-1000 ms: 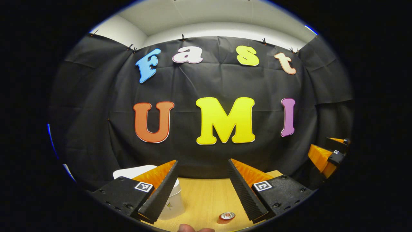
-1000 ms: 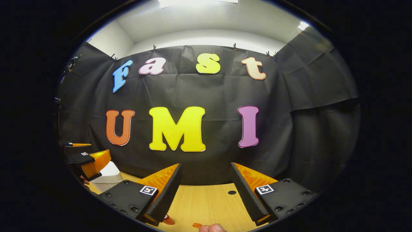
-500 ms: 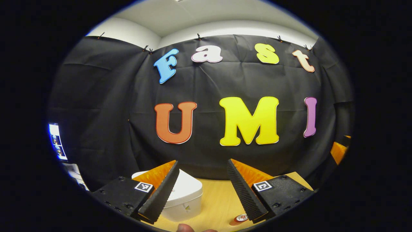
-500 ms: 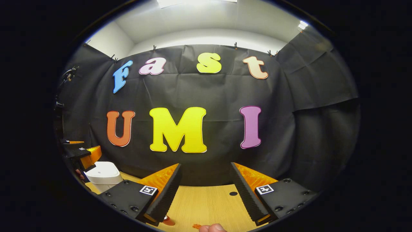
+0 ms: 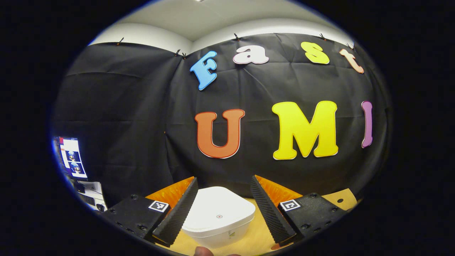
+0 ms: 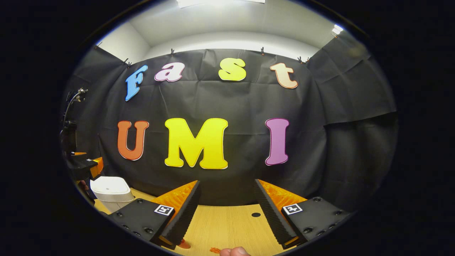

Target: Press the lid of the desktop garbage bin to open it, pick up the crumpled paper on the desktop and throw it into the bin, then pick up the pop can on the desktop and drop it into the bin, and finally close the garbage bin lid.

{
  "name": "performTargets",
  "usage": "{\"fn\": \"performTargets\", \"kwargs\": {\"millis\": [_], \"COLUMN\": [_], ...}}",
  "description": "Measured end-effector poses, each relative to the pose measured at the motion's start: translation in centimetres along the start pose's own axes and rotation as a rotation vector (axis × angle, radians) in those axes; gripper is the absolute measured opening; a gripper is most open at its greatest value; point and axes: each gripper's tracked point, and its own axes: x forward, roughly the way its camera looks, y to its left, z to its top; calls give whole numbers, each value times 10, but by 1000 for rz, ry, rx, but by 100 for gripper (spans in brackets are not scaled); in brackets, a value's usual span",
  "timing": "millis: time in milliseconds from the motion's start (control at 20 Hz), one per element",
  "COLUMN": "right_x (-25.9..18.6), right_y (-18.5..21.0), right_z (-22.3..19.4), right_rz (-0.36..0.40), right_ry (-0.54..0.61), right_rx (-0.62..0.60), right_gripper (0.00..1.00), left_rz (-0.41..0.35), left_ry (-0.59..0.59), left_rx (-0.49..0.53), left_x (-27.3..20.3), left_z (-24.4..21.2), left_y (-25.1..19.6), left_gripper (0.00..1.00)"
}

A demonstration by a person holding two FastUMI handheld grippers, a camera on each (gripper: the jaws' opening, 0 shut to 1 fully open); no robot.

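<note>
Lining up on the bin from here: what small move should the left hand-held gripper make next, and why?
Probably ease the left hand-held gripper forward and down onto the lid. The white garbage bin sits framed between its open fingers with the lid shut, so nothing can go in until the lid is pressed. The right hand-held gripper can likely wait, open over the desktop.

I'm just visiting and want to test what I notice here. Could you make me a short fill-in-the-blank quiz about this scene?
1. The garbage bin is coloured ____.
2. The bin's lid is ____, not open.
3. The left gripper has its fingers spread ____, with the bin between them.
4. The bin stands on a ____ desktop.

Missing words: white; closed; open; wooden
</note>
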Motion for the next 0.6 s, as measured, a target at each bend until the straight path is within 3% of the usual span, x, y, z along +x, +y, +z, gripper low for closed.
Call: {"fn": "performTargets", "kwargs": {"millis": [50, 100, 150, 400, 600], "right_x": [0, 1, 1, 4, 5], "right_y": [-1, -1, -1, -11, -12], "right_z": [0, 0, -1, -9, -13], "right_rz": [-1, 0, 1, -19, -11], "right_ry": [0, 1, 4, 30, 47], "right_rx": [-5, -11, -17, -32, -52], "right_gripper": [95, 95, 95, 95, 95], "left_rz": [6, 10, 20, 79, 119], "left_ry": [0, 0, 6, 61, 108], "left_rx": [-4, -7, -3, -12, -38], "left_x": [4, 6, 11, 24, 35], "left_z": [-1, -2, -5, -28, -46], "left_y": [1, 2, 3, 13, 17], "left_gripper": [97, 91, 96, 90, 80]}}
